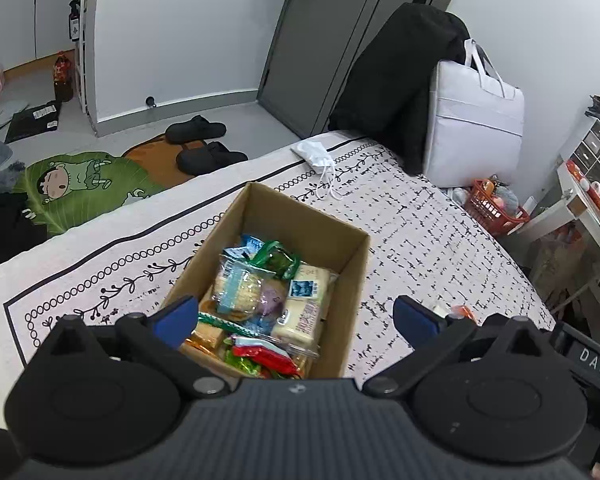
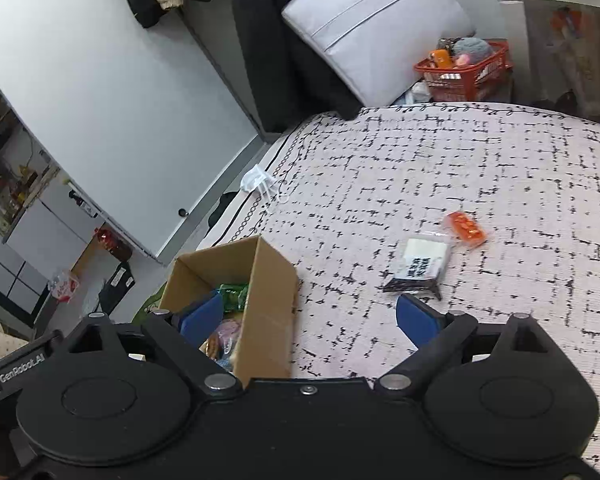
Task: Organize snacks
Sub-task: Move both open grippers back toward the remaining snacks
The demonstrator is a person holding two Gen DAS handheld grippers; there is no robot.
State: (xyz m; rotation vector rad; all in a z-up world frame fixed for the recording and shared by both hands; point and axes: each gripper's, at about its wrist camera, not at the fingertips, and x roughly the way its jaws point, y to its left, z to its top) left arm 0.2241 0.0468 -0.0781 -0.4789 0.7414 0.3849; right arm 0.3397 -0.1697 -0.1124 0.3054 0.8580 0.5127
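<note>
The open brown cardboard box (image 1: 278, 276) is being viewed closely from above by the left wrist camera; box (image 2: 236, 292) and patterned white bedspread (image 2: 440, 184) are being shared obliquely by the right.

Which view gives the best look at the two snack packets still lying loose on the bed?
The right wrist view: the orange packet and the white packet both lie in full sight on the patterned bed cover, outside the cardboard box. In the left wrist view only an orange sliver shows behind the left gripper's finger.

"DAS" on a black bar (image 1: 594, 366) at 4 o'clock; "GenRobot.AI" on the right gripper's black arm (image 2: 22, 372) at 8 o'clock.
</note>
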